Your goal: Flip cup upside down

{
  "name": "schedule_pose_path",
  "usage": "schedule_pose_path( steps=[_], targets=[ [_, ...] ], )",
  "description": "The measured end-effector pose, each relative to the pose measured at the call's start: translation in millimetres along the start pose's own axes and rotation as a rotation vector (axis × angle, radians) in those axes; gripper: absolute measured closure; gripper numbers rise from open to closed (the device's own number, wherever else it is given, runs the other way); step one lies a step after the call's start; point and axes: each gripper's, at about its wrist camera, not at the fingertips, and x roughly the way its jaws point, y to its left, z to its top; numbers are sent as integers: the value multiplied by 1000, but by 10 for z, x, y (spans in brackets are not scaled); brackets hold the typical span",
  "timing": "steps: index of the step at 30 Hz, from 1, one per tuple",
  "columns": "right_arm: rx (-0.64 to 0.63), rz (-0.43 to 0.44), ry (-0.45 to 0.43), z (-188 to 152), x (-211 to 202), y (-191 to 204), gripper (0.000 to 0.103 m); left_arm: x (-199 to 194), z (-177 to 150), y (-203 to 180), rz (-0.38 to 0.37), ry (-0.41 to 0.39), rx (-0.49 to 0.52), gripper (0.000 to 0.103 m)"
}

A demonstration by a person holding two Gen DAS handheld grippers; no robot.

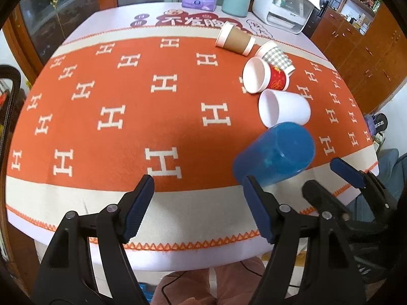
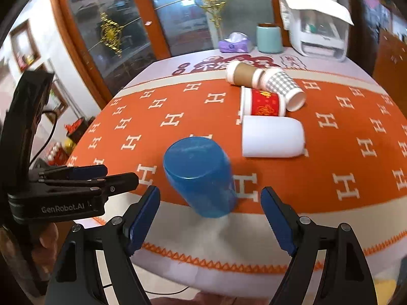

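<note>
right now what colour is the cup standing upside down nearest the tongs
Translucent blue cup, closed base up; the right wrist view shows it best.

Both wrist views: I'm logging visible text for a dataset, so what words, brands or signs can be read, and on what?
"GenRobot.AI": on the body of the left gripper.
"H": repeated white letter across the orange tablecloth.
Large red Chinese characters on the mat at the far edge: partly hidden, not readable.
Tissue pack label: too small.

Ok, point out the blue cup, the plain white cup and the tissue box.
blue cup (image 2: 195,162), right wrist view, on its closed base.
plain white cup (image 2: 273,137), right wrist view, mid side wall.
tissue box (image 1: 199,1), left wrist view, purple front face.
</note>
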Motion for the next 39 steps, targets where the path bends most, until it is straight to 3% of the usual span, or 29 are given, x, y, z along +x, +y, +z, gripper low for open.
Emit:
schedule_pose_path(
  steps=[9, 13, 18, 27, 39],
  targets=[
    [69, -12, 4, 449, -610, -69, 21, -488, 222, -150, 79, -99, 41, 33],
    [67, -12, 0, 699, -807, -47, 21, -697, 340, -193, 59, -111, -14, 33],
    [45, -32, -22, 907, -1037, -1, 20, -925, 391, -339, 93, -159, -35, 33],
    [7, -49, -49, 982, -1231, -14, 18, -1031, 363, -514, 145, -188, -66, 33],
    [-3, -27, -18, 981, -1086, -98, 17, -972, 372, -582, 175, -175, -71, 33]
  ],
)
